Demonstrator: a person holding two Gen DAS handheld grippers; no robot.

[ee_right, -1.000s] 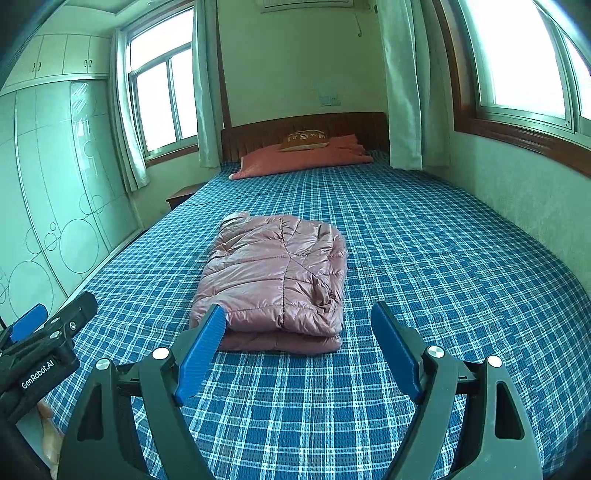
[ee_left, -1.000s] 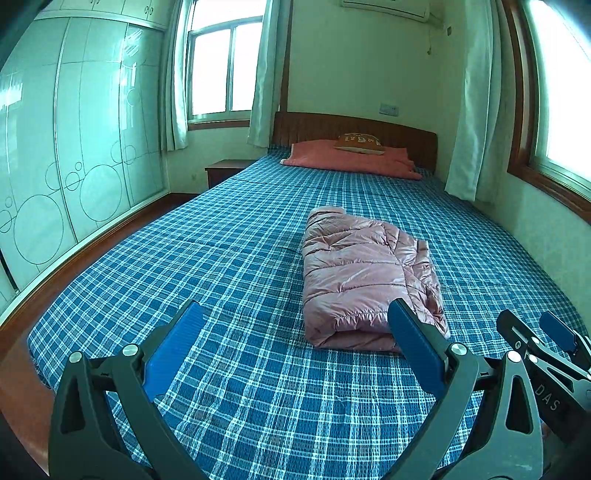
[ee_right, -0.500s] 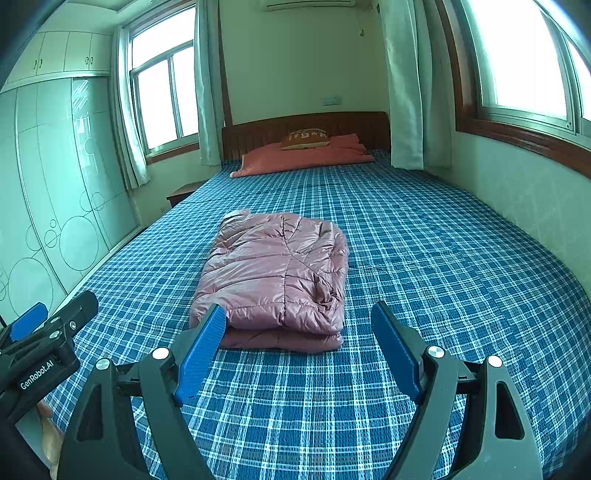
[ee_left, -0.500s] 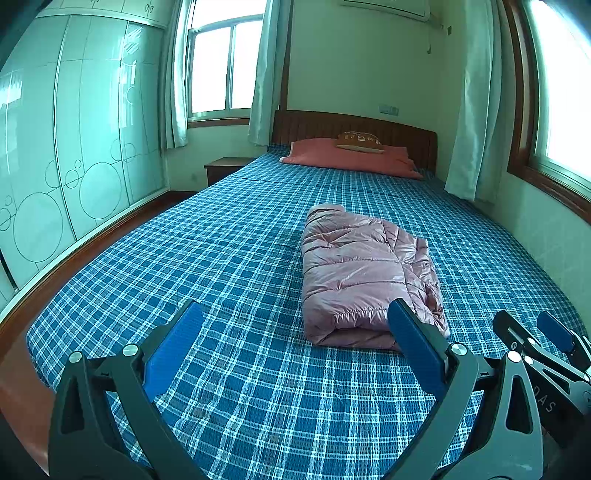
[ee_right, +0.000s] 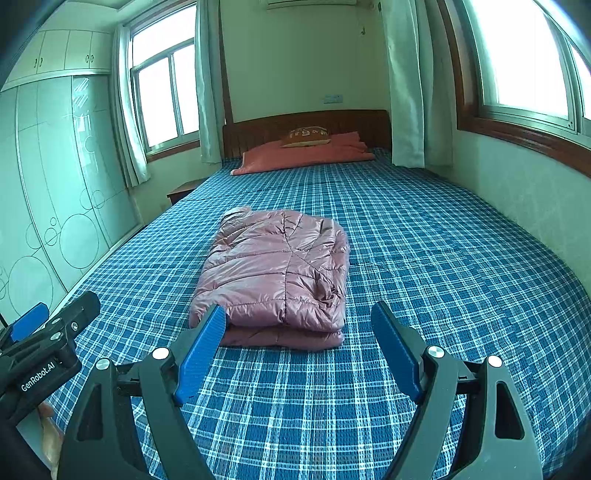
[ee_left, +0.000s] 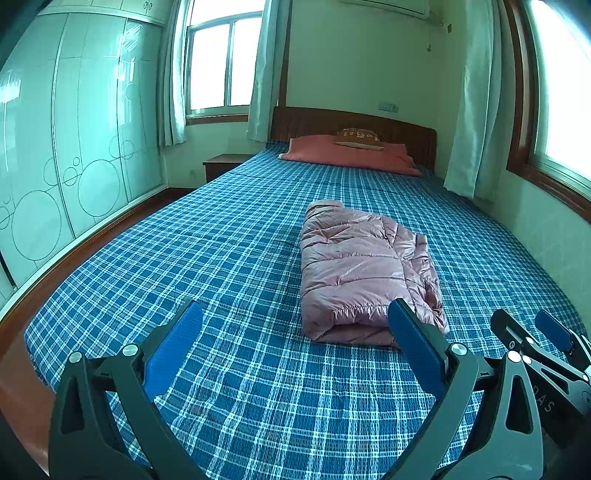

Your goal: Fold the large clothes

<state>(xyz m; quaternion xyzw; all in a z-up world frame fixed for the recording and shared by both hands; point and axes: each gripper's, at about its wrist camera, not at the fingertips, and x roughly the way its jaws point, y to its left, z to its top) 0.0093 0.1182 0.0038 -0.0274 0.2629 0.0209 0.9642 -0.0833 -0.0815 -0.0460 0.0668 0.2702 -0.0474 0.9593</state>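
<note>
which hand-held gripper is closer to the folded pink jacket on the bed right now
Right, by a small margin. The right hand-held gripper faces the folded pink jacket almost head-on, open and short of it. The left hand-held gripper is open too, offset to the jacket's left.

You are looking down a bed covered in a blue plaid sheet. At its head edge a salmon-red pillow lies flat, with a small brown cushion resting on top of it, both against a dark wooden headboard. Off the bed's head-left corner stands a wooden nightstand. A pale wardrobe with circle patterns runs along the left side. You have pale curtains beside the windows, and an air conditioner is mounted high on the far wall.
</note>
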